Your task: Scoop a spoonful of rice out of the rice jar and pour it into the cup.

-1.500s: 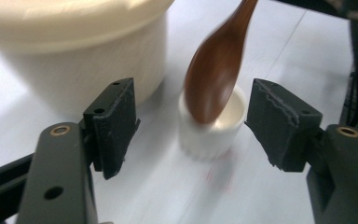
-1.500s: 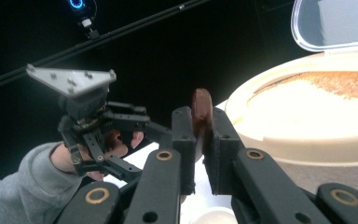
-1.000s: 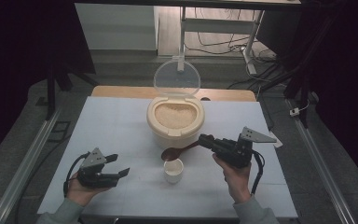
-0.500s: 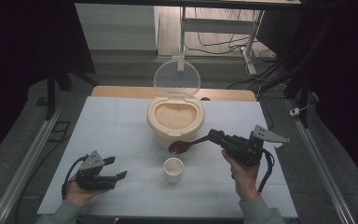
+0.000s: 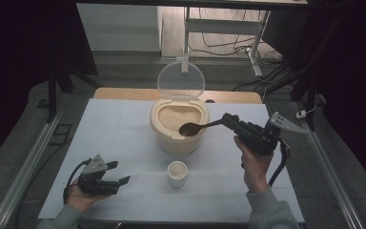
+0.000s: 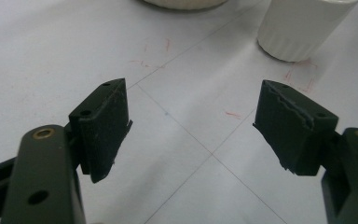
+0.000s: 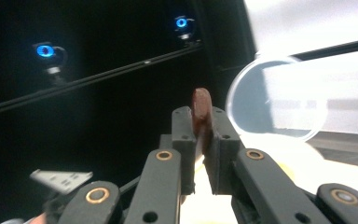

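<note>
A brown spoon (image 5: 195, 127) is clamped by the right gripper (image 5: 232, 120) over the open rice container (image 5: 177, 125), apparently for scooping. The left gripper (image 5: 119, 181) fingers are spread wide and empty, beside the cup (image 5: 177, 172) on the desk (image 5: 124, 129).

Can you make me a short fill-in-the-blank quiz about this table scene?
1. The right gripper holds a brown ____ by its handle.
2. The rice container has its clear lid standing ____.
3. The left gripper rests with its jaws ____.
4. The small white ____ stands in front of the container.

Missing words: spoon; open; open; cup
</note>
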`<state>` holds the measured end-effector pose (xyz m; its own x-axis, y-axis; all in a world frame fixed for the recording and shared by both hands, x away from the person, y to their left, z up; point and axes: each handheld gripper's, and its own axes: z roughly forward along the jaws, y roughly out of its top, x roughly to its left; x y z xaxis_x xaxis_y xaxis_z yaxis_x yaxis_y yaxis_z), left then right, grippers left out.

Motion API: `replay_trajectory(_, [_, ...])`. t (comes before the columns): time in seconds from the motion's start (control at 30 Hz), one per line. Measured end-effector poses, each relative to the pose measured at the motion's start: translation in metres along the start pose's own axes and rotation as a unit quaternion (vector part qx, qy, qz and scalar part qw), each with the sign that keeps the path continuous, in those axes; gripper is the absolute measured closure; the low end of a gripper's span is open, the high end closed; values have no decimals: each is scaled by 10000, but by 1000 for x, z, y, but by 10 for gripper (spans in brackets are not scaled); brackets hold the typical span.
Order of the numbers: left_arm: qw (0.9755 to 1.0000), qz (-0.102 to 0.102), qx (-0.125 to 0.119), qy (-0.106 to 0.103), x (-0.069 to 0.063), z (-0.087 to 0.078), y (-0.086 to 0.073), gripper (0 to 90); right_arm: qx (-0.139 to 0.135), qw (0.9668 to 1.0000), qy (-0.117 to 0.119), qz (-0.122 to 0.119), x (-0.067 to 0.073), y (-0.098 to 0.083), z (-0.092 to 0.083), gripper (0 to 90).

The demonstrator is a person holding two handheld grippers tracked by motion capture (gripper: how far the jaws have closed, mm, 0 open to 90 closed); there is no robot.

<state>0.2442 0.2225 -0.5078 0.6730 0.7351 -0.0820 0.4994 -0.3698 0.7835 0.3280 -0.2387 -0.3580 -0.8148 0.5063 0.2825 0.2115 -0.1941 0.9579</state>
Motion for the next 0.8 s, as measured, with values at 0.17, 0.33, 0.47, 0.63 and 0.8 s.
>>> replay_trajectory(0.17, [10000,-28,24,-10,1,0,0,248,123,9992,-343,-164,-8,14,19,826])
replay_trajectory(0.33, [10000,-62,49,-23,1,1,-1,238,406,9959,-718,-364,-17,19,41,827])
replay_trajectory(0.47, [9999,-94,90,-38,2,2,-1,226,669,9894,-1070,-725,-20,18,54,827])
replay_trajectory(0.63, [9999,-117,118,-30,2,3,-1,213,822,9832,-1335,-936,-24,13,65,827])
replay_trajectory(0.8, [9998,-135,130,-31,3,3,-1,209,841,9778,-1535,-1155,-25,11,69,827])
